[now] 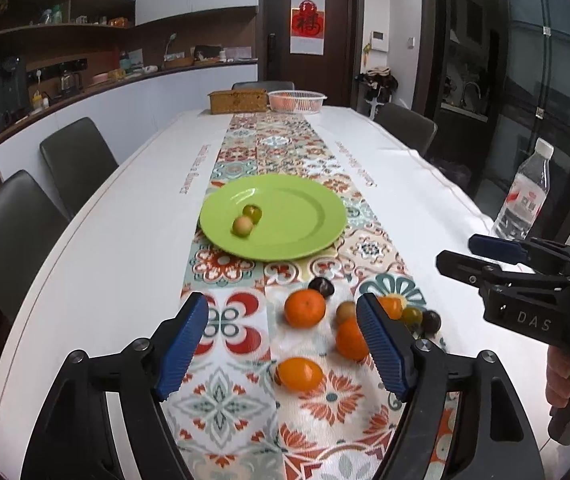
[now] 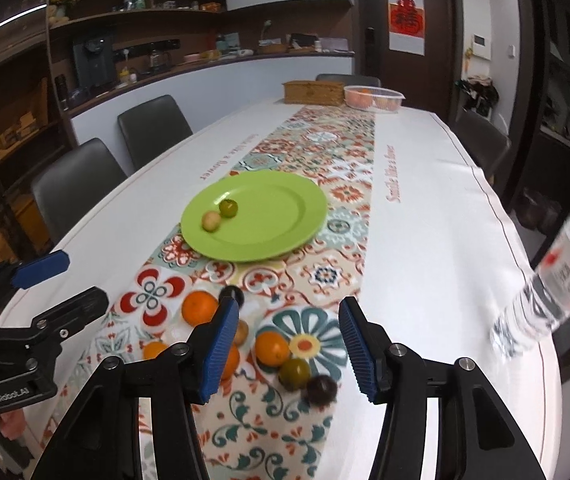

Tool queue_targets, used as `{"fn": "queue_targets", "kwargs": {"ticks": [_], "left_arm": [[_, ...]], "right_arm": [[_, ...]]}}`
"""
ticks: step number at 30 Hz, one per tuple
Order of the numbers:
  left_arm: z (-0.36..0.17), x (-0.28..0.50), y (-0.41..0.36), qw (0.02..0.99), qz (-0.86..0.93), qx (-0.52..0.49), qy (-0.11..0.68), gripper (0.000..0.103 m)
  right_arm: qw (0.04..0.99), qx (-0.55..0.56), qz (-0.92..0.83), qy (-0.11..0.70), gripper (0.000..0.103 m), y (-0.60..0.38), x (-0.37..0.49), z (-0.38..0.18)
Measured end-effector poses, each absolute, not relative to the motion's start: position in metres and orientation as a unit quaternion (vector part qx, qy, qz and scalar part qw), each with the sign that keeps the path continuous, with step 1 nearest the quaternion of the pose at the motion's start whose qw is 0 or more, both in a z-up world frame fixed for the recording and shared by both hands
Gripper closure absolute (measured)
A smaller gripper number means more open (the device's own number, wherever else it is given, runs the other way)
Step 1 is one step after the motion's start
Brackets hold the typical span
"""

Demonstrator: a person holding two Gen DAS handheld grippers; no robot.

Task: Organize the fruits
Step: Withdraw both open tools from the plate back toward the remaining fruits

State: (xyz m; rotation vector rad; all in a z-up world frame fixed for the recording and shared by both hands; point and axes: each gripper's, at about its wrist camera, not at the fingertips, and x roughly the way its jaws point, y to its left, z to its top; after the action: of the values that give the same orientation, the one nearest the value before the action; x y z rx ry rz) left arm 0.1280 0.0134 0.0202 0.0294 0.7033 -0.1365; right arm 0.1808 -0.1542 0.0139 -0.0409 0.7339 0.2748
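A green plate (image 1: 305, 236) (image 2: 277, 236) sits on the patterned runner and holds a green fruit (image 1: 253, 213) (image 2: 229, 208) and a pale fruit (image 1: 243, 226) (image 2: 211, 221). Near me lie several oranges (image 1: 305, 308) (image 2: 272, 348), a small green fruit (image 2: 294, 373) and dark fruits (image 1: 322, 286) (image 2: 322, 389). My left gripper (image 1: 283, 348) is open and empty above the oranges. My right gripper (image 2: 289, 350) is open and empty over the fruits; it also shows in the left wrist view (image 1: 455, 250).
A water bottle (image 1: 525, 196) (image 2: 553, 292) stands at the table's right edge. A wicker box (image 1: 237, 101) and a white basket (image 1: 296, 101) of oranges stand at the far end. Dark chairs (image 1: 77, 160) line the left side.
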Motion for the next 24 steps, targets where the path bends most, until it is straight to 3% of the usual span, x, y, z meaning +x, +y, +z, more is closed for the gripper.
{"fn": "queue_targets", "kwargs": {"ticks": [24], "left_arm": [[-0.052,0.123,0.003,0.894,-0.061,0.027,0.443,0.026]], "right_arm": [[0.881,-0.004,0.104,0.462,0.05,-0.174,0.167,-0.06]]}}
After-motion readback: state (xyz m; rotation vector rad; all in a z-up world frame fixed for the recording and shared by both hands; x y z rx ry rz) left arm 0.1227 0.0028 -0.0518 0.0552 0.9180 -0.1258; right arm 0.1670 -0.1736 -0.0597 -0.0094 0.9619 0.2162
